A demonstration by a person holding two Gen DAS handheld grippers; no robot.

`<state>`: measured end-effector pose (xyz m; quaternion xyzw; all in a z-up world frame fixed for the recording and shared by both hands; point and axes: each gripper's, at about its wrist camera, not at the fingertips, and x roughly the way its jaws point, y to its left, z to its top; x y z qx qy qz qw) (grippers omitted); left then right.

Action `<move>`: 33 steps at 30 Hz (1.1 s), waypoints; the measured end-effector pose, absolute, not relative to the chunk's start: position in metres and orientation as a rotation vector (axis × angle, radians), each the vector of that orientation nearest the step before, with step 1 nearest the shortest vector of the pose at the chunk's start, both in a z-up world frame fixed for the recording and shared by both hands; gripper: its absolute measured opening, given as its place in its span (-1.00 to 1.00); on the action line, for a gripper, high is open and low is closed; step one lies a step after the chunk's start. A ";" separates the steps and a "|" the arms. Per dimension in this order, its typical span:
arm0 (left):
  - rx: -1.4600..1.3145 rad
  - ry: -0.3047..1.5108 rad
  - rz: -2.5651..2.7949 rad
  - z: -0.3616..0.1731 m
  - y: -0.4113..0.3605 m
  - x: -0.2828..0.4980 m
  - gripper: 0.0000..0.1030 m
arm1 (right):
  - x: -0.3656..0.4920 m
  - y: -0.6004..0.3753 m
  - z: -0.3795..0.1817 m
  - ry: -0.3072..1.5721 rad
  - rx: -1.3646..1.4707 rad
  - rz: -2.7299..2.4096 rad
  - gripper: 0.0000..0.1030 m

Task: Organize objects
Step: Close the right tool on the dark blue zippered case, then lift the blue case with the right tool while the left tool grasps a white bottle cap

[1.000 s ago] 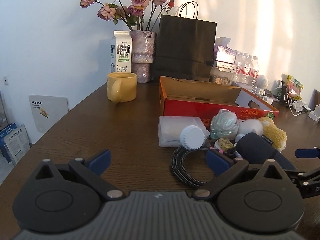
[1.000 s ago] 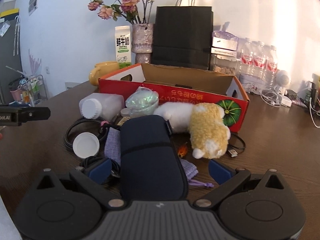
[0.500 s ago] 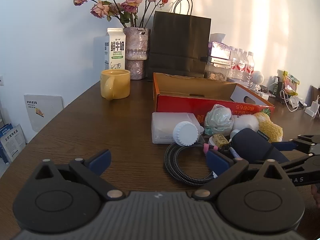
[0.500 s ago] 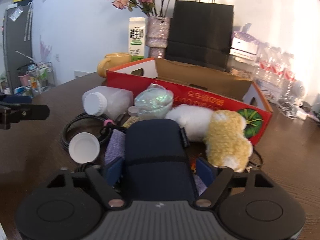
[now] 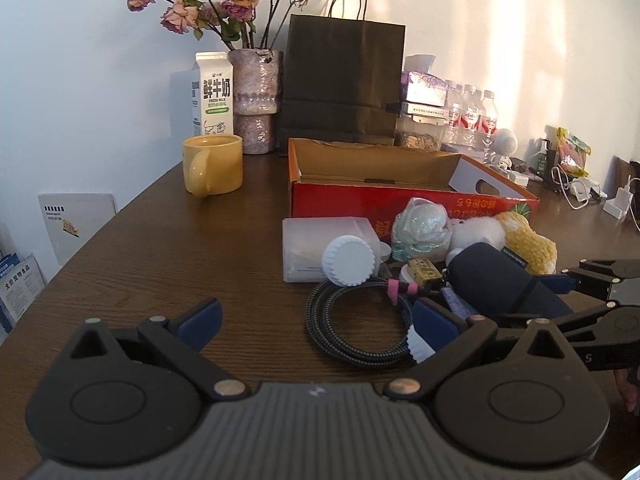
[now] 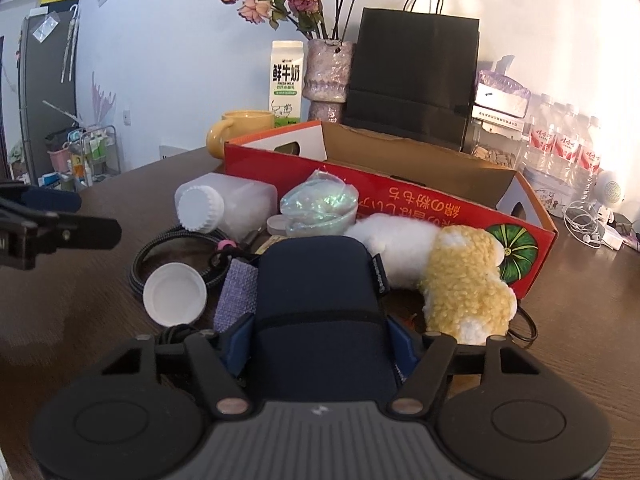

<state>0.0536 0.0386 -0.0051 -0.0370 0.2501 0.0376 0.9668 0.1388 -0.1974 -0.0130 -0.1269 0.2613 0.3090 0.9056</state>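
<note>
A navy zip case [image 6: 320, 304] lies in a pile in front of an open red cardboard box [image 6: 424, 208]. My right gripper [image 6: 320, 344] is shut on the case, one blue pad on each side; it also shows in the left wrist view [image 5: 500, 276]. Around the case lie a white jar [image 6: 228, 208], a loose white lid [image 6: 174, 294], a black braided cable [image 5: 356, 320], a shiny wrapped bundle [image 6: 318, 210] and a white and yellow plush toy [image 6: 460, 280]. My left gripper [image 5: 316, 320] is open and empty above the table, left of the pile.
A yellow mug [image 5: 214, 164], a milk carton [image 5: 214, 94], a vase of dried roses [image 5: 256, 100] and a black paper bag [image 5: 344, 84] stand behind the box. Water bottles [image 6: 564, 148] and chargers [image 5: 616, 204] crowd the back right. The wooden table [image 5: 160, 248] curves away at the left.
My right gripper has moved forward and its jaws have closed onto the navy case. My left gripper has shifted a little and stays open.
</note>
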 end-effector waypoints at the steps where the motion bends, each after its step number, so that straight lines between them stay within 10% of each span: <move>1: -0.073 0.507 0.074 -0.005 0.038 0.053 1.00 | 0.138 -0.198 -0.012 0.534 -0.256 0.635 0.29; 33: 0.341 0.642 -0.081 -0.027 -0.018 0.075 1.00 | 0.101 -0.280 0.002 0.330 -0.057 0.426 0.27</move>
